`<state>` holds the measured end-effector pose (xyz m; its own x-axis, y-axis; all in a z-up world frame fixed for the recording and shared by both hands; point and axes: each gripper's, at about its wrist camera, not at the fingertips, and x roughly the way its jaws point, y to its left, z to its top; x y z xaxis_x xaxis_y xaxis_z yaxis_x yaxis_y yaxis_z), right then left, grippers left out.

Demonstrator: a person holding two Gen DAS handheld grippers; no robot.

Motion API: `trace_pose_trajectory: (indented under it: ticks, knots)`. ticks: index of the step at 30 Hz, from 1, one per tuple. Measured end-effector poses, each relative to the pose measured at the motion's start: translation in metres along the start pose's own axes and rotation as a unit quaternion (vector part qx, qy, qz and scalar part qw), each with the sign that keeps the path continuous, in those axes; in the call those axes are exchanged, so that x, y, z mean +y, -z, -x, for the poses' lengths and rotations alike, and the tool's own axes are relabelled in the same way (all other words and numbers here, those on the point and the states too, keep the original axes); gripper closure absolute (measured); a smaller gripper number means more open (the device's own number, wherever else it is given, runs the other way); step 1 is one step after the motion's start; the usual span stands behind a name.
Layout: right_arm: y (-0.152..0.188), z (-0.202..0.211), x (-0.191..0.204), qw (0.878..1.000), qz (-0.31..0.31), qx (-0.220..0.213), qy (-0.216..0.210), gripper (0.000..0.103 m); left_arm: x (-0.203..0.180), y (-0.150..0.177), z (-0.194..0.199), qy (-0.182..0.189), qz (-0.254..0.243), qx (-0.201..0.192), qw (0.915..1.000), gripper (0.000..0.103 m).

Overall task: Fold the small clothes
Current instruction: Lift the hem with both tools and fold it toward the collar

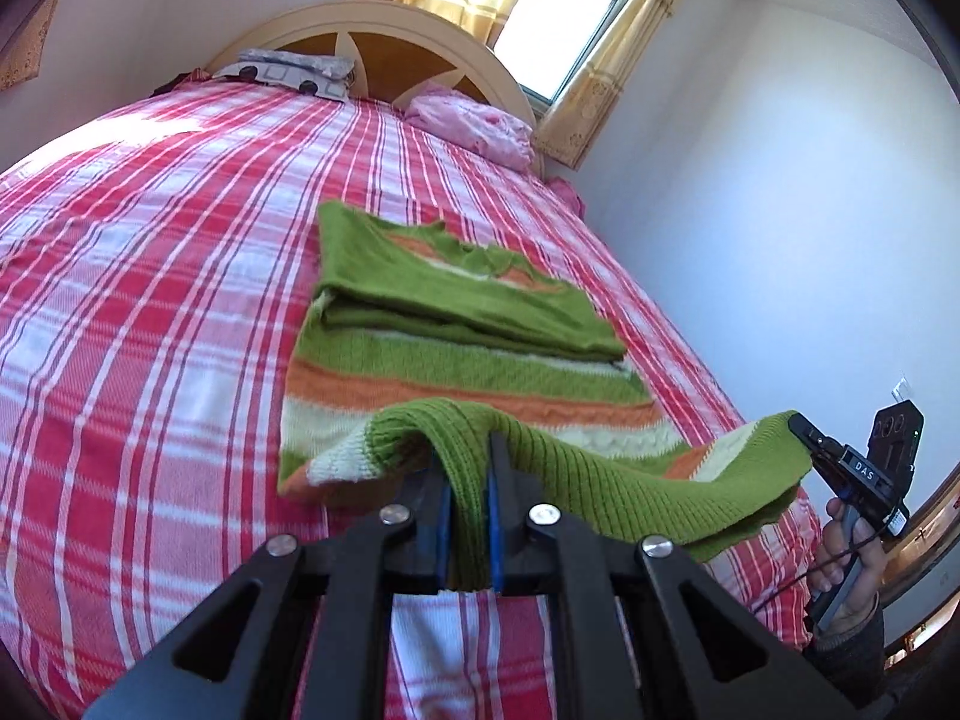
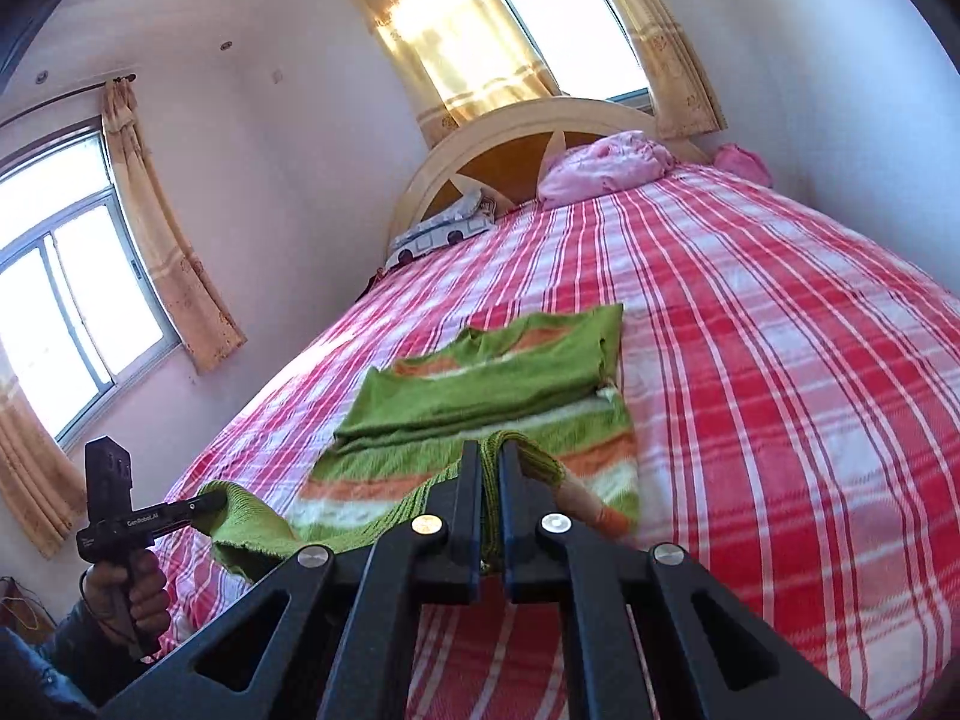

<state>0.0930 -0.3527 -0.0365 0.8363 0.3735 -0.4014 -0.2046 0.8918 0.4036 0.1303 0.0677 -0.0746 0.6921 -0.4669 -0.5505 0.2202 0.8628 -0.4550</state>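
A small green knitted sweater (image 1: 456, 312) with orange and white stripes lies on the red plaid bed, its sleeves folded across the chest. Its ribbed bottom hem (image 1: 576, 468) is lifted off the bed. My left gripper (image 1: 471, 450) is shut on the hem's left corner, green rib between the blue pads. My right gripper (image 2: 491, 468) is shut on the hem's other corner. In the left wrist view the right gripper (image 1: 804, 426) pinches the hem at far right. The right wrist view has the left gripper (image 2: 210, 504) gripping the hem (image 2: 252, 522) at lower left, and the sweater (image 2: 492, 390) beyond.
The plaid bed (image 1: 150, 300) spreads wide on all sides of the sweater. A pink bundle (image 1: 474, 120) and a patterned pillow (image 1: 288, 69) lie by the headboard (image 1: 384, 30). A wall (image 1: 780, 210) runs along the bed's right side. A person's hands hold both gripper handles.
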Motion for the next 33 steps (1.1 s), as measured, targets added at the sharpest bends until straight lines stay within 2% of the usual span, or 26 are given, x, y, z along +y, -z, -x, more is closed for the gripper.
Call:
trace_pose_trajectory:
  ticks: [10, 17, 33]
  knots:
    - [-0.047, -0.035, -0.002, 1.000, 0.009, -0.016, 0.002, 0.099, 0.010, -0.053, -0.022, -0.007, 0.010, -0.028, 0.9995, 0.093]
    - [-0.086, -0.077, -0.007, 1.000, 0.012, -0.018, 0.015, 0.099, 0.014, -0.093, -0.047, -0.018, 0.005, -0.041, 0.9990, 0.093]
    - [-0.135, -0.178, -0.023, 0.998, 0.031, 0.021, 0.048, 0.099, 0.044, -0.151, -0.119, -0.045, 0.025, -0.024, 0.9984, 0.093]
